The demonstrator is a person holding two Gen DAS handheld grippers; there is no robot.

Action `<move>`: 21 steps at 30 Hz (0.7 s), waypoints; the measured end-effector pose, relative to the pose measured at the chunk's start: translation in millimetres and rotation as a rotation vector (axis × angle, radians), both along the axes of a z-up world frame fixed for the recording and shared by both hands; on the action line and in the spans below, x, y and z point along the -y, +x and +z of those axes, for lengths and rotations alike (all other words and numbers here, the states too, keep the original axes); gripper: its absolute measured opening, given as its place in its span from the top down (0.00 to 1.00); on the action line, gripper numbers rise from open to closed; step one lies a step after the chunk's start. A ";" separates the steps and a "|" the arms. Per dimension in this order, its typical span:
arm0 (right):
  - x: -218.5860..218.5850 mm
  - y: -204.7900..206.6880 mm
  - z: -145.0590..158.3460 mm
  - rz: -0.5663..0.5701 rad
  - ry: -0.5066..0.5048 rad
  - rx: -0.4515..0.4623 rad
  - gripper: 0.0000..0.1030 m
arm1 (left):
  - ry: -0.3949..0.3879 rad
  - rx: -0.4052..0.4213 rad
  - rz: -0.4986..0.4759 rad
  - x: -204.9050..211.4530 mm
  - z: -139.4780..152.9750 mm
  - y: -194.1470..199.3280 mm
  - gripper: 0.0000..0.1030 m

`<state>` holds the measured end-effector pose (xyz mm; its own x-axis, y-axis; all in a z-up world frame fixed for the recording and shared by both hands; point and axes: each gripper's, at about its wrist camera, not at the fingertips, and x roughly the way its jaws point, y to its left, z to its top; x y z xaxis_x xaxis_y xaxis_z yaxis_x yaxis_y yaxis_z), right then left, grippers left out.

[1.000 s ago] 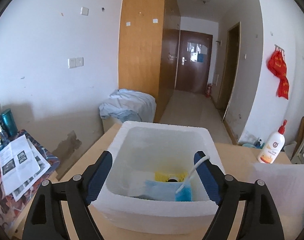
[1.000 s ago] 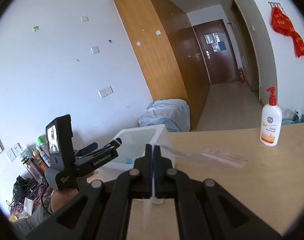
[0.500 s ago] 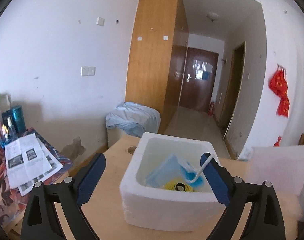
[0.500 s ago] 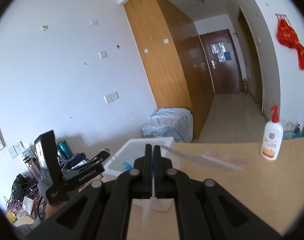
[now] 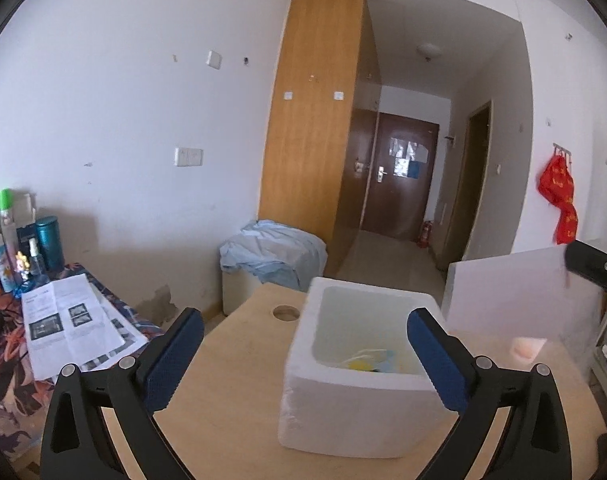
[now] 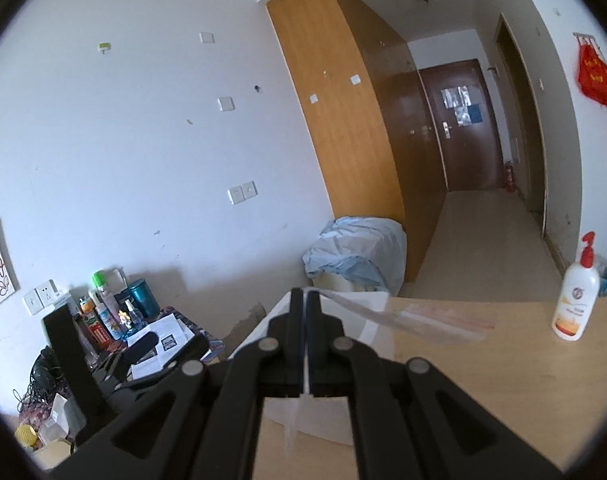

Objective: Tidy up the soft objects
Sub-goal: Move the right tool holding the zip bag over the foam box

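Left wrist view: the left gripper [image 5: 303,354] stands with its blue-padded fingers [image 5: 174,364] spread wide and nothing between them, above the pale wooden tabletop [image 5: 231,396]. A white foam box [image 5: 359,412] sits toward the tabletop's right half, a round hole [image 5: 286,313] in the wood near the far edge just left of it. Inside the box lie soft objects [image 5: 373,362], yellow and pale blue, low against the near wall. To the box's right a translucent white sheet [image 5: 515,296] hangs upright, pinched at its upper right corner by the black tip of the right gripper [image 5: 595,268]. Beyond the tabletop's left edge is a side table with printed leaflets [image 5: 69,320], whose print is too small to read, and spray bottles [image 5: 7,248] with labels too blurred to read. White walls, a tall wooden cabinet [image 5: 315,120], a hallway to a dark door, and a red hanging [image 5: 559,200] with unreadable gold characters fill the room.

Right wrist view: the right gripper [image 6: 306,300] has its fingers pressed together on the translucent sheet [image 6: 383,314], which trails rightward over the tabletop [image 6: 503,368]. The box is only partly seen behind the fingers. A white pump bottle [image 6: 575,300] with a red pump and a round emblem stands near the tabletop's far right edge; its text cannot be read.
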<state>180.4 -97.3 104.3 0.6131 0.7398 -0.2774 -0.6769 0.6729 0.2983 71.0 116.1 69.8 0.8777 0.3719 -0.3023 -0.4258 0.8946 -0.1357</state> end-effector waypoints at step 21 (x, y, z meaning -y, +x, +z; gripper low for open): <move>-74.5 28.8 -26.2 0.088 -0.081 -0.051 0.98 | -0.033 0.027 0.053 -31.6 -14.7 -34.0 0.00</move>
<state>209.2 -22.8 78.1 0.5302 0.7641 -0.3675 -0.7201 0.6346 0.2805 36.9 147.7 55.1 0.8648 0.4087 -0.2918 -0.4686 0.8656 -0.1763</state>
